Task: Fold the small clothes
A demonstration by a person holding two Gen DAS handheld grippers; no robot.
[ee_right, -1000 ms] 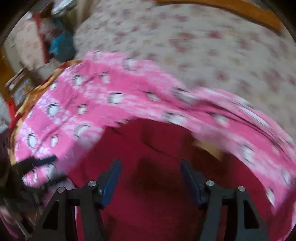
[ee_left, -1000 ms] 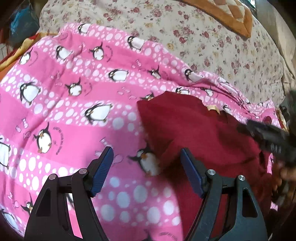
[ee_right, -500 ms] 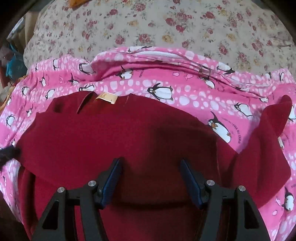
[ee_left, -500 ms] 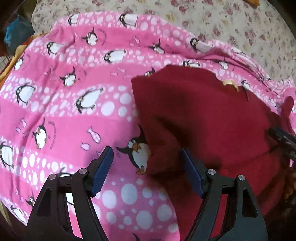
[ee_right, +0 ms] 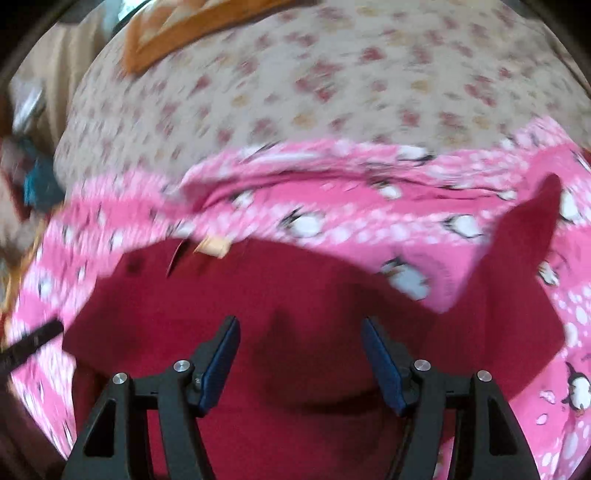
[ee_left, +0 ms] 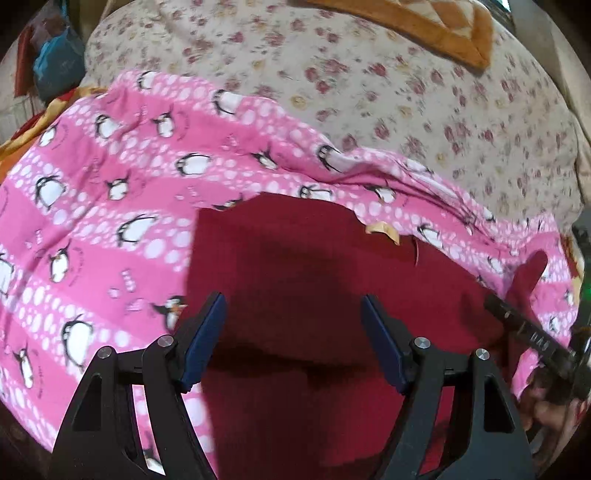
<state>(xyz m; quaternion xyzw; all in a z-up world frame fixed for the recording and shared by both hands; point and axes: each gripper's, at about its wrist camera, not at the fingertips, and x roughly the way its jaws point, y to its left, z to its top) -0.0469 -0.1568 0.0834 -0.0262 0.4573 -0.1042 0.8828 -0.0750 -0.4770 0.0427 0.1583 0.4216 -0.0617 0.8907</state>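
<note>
A small tan label [ee_left: 384, 230] was sewn at the neck edge of the dark red garment [ee_left: 314, 266], but any print on it was too small and blurred to read; the tiny lettering beside the penguins on the pink penguin blanket [ee_left: 110, 206] could not be made out either. The red garment lay spread flat on that blanket, which covered part of a bed with a floral sheet [ee_left: 369, 92], and an orange quilt [ee_left: 436, 29] lay at the far edge. In the left wrist view, the left gripper [ee_left: 293, 334] stood with its blue-padded fingers [ee_left: 203, 336] wide apart, the garment's near left portion lying below and between them, and nothing was pinched. The other tool's dark finger showed at the right edge of that view, over the garment's right side near a sleeve [ee_left: 528, 277] that stuck up onto the blanket. In the blurred right wrist view, the right gripper [ee_right: 299, 356] was opening, its fingers [ee_right: 384, 365] spread over the middle of the red cloth with the fabric below the gap but not gripped; whether the tips touched the cloth could not be told.
</note>
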